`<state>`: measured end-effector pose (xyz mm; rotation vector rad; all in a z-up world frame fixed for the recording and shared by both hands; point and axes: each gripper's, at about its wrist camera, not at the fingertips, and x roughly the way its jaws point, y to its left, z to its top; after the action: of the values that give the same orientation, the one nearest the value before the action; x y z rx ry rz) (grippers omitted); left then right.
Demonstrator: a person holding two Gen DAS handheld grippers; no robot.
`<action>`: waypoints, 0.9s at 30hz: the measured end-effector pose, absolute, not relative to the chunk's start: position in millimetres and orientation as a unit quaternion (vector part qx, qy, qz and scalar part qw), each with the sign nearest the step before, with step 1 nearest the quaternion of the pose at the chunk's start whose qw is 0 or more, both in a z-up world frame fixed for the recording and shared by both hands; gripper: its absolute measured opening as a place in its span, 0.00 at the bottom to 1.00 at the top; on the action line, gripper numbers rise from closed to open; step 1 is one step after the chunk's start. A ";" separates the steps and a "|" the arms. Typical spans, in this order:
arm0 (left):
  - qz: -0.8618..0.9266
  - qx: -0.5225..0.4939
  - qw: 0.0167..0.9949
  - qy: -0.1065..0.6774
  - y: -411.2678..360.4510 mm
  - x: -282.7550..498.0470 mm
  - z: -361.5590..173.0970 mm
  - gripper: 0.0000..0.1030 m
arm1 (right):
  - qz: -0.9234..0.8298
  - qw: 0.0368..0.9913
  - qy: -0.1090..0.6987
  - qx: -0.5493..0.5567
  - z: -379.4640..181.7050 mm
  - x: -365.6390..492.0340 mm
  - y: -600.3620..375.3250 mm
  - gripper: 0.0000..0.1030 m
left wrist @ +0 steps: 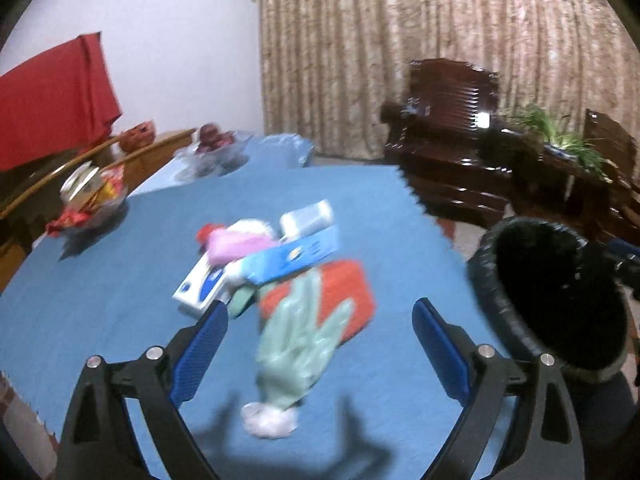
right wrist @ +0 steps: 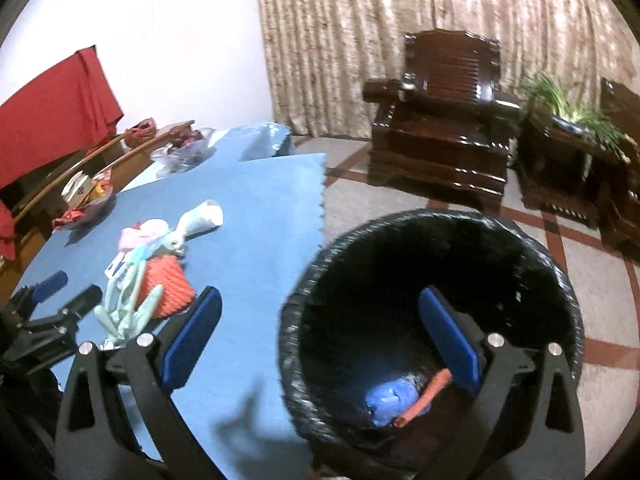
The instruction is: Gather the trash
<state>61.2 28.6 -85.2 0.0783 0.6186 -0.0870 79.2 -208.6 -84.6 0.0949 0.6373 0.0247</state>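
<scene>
- Done so far, judging by the bin: the black-lined trash bin (right wrist: 432,320) standing on the floor just off the worktop's right edge already holds a blue crumpled wad (right wrist: 390,402) and an orange strip (right wrist: 428,398) at its bottom.
- The right gripper (right wrist: 320,340) hangs over the bin's mouth, its fingers spread wide with nothing between them.
- The left gripper (left wrist: 320,344) is aimed at the pile from the worktop's near edge, fingers likewise wide apart and empty; a pale green glove (left wrist: 304,344) lies on the cloth in the gap between them, but the pads do not press on it.
- Left to do: most of the trash is on the blue-covered worktop (left wrist: 100,300), heaped around its middle. In the heap are an orange-red packet (left wrist: 344,292) under the glove, a blue and white box (left wrist: 200,286), a blue card (left wrist: 296,256), a pink wrapper (left wrist: 236,244), a white tube-like piece (left wrist: 308,216) and a small white wad (left wrist: 270,420) nearest the near edge.
- The glass bowls of snacks (left wrist: 92,200) and fruit (left wrist: 214,144) toward the far left corner look like tableware rather than trash.
- In my judgement the task is early to midway: two pieces binned, roughly half a dozen waiting.
</scene>
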 end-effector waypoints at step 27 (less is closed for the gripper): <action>-0.059 -0.010 0.921 0.385 55.4 75.7 -156.8 0.18 | 0.058 0.941 0.333 0.001 -117.3 107.1 -143.6 0.93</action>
<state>75.7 55.4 -156.8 -0.0213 0.7907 -0.1208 107.1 -143.6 -117.3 0.0029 0.6786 0.1182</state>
